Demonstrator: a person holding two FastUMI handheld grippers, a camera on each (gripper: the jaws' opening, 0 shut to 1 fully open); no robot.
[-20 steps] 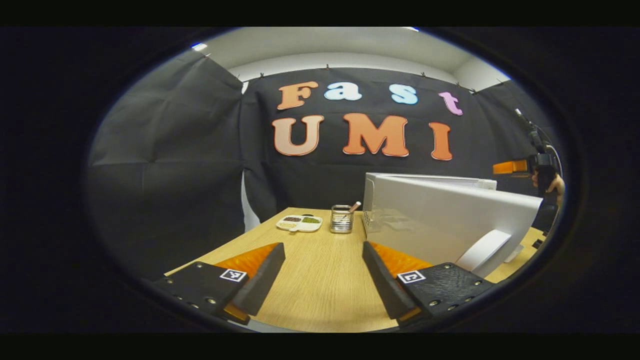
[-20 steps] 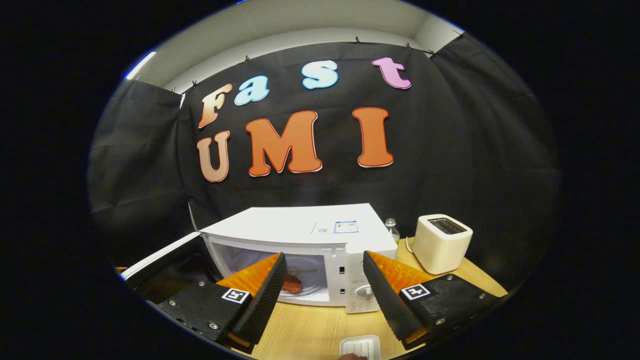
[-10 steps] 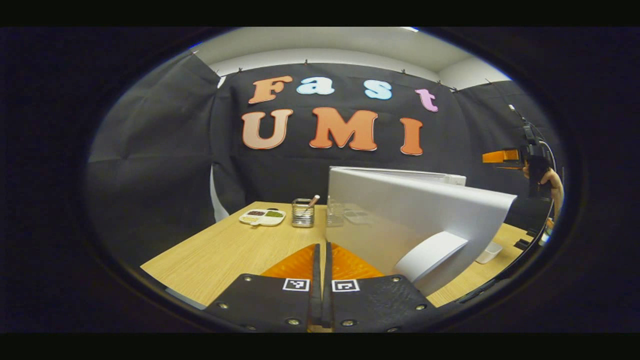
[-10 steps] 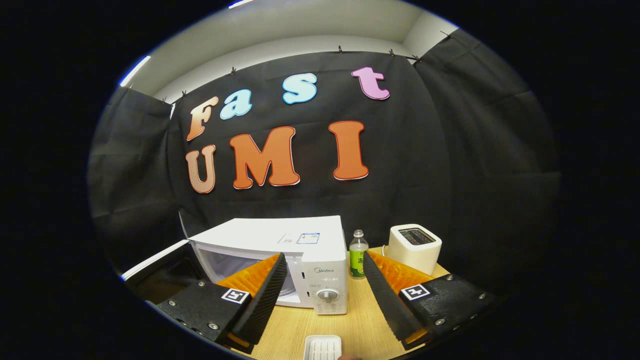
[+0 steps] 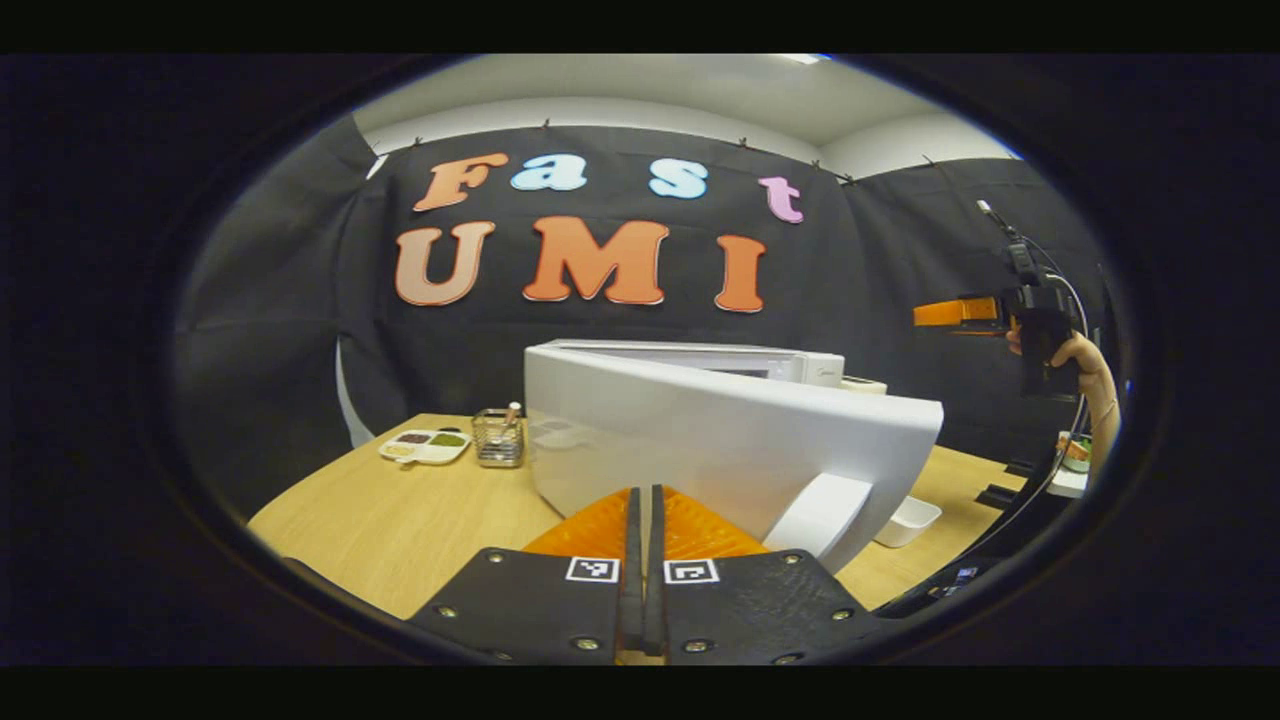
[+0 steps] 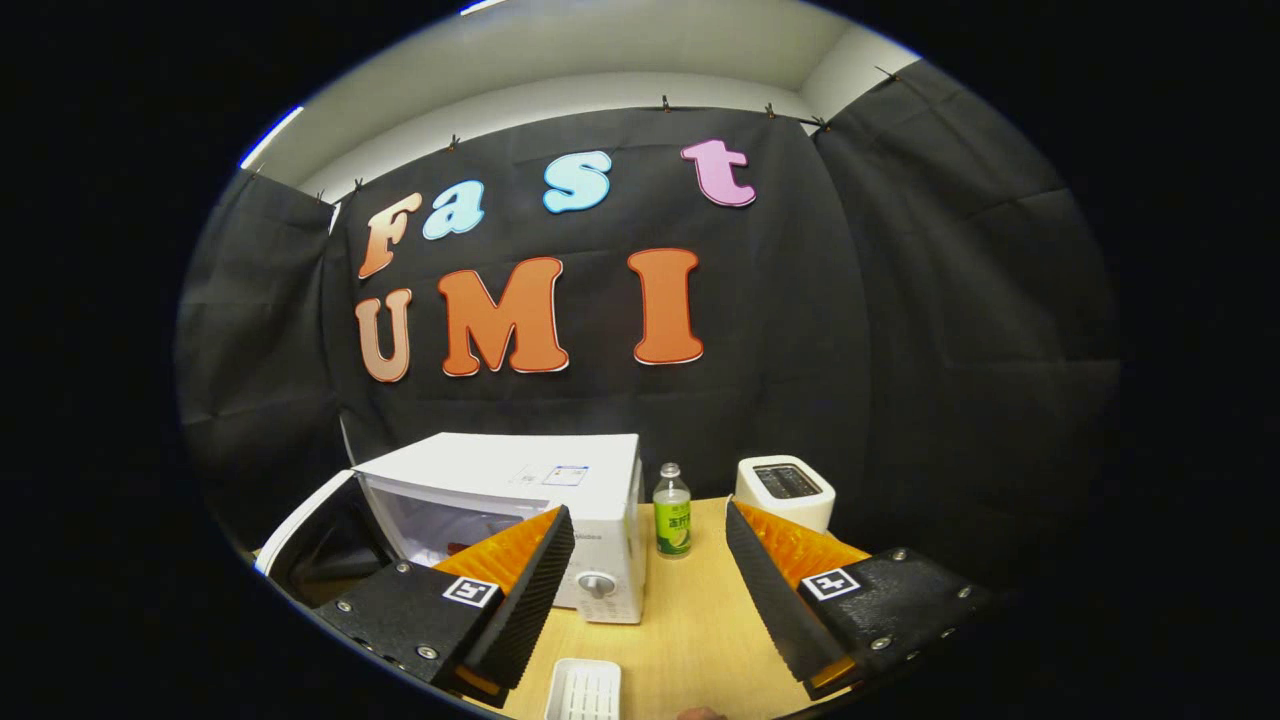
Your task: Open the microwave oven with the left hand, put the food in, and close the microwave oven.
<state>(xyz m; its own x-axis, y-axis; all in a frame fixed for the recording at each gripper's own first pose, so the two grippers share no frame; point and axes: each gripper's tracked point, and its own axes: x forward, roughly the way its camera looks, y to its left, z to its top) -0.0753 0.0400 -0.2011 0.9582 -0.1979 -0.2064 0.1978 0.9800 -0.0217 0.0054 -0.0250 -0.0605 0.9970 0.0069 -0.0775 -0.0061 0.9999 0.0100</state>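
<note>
**Inspector:** State both tongs, and what has changed in the last second.

**Operator:** My left gripper (image 5: 641, 500) now has its fingers pressed flat together with nothing between them; a second ago they stood wide apart. The microwave door (image 5: 735, 450) has slid from the right of those fingers to straight ahead of the tips, its outer face towards me, its handle (image 5: 820, 512) ahead and slightly right. I cannot tell whether the tips touch it. My right gripper (image 6: 640, 560) stands wide and empty, as it did before, and it has pulled away: the microwave (image 6: 530, 500) sat between its fingers a second ago and now lies ahead and to the left of them.

**Inspector:** Meaning for the task?

**Operator:** I judge the food is in. The door hangs open off the left side of the cavity, and something reddish (image 6: 462, 548) shows inside, just beyond my right gripper's left finger, though I cannot identify it from here. Closed fingers facing the door suit a push, so I take closing as the step in hand.

**Inspector:** Count the items.

**Operator:** One microwave, one door. Ahead of the right gripper: one bottle (image 6: 672, 512), one toaster (image 6: 785, 490), and one white tray (image 6: 585, 690) below, between the fingers. Ahead-left of the left gripper: one sectioned dish (image 5: 424, 446) and one mesh holder (image 5: 498, 438). Two grippers; the other one (image 5: 960, 312) shows far right, held by a hand (image 5: 1085, 365).
</note>
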